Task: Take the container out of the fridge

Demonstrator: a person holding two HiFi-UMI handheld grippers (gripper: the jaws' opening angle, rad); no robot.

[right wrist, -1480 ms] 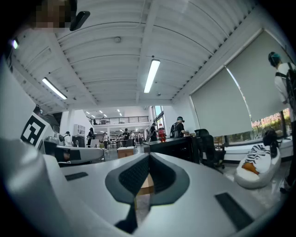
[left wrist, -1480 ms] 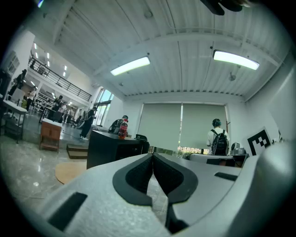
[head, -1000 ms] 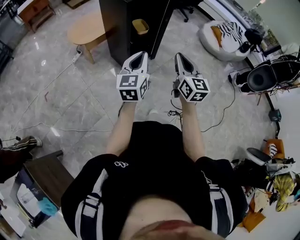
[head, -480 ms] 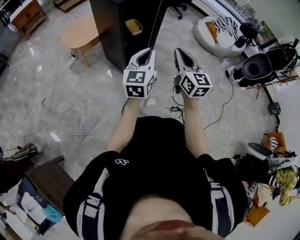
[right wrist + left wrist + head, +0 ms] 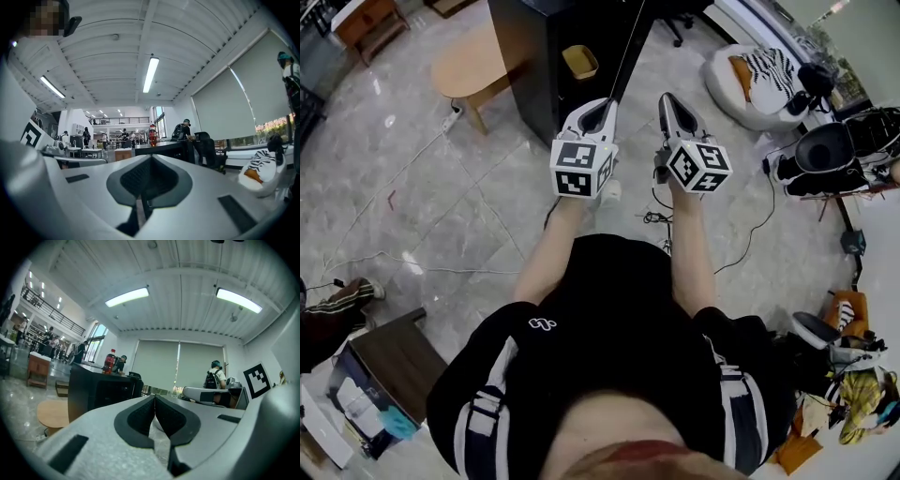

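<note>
Both forearms reach out level, side by side, toward the black fridge (image 5: 534, 56). The left gripper (image 5: 602, 105) and right gripper (image 5: 667, 101) are each pinched closed, holding nothing.

This is looking like an open-plan office, possibly a lab: strip lights (image 5: 126, 296) are glowing overhead, cables (image 5: 653, 218) are trailing across the marble floor (image 5: 422, 178), and people (image 5: 214, 376) are working beside desks.
</note>
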